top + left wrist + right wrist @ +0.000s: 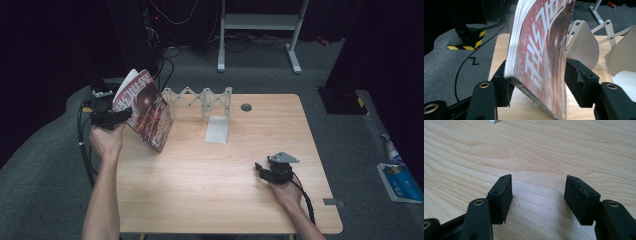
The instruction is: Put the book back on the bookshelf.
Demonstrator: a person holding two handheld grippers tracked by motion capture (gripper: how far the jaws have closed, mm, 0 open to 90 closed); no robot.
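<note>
Left gripper (117, 116) is clamping a magazine (146, 110) over the table's (210, 190) left edge, beside the rack (200, 100). Right gripper (537, 195) is resting with jaws parted, bare wood around.

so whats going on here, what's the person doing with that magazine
A person works at a wooden table with a gripper in each hand. The left gripper holds a red magazine between its jaws, near the table's left edge, beside a white folding rack. The right gripper is open and holds nothing, low over bare wood at the right.
</note>
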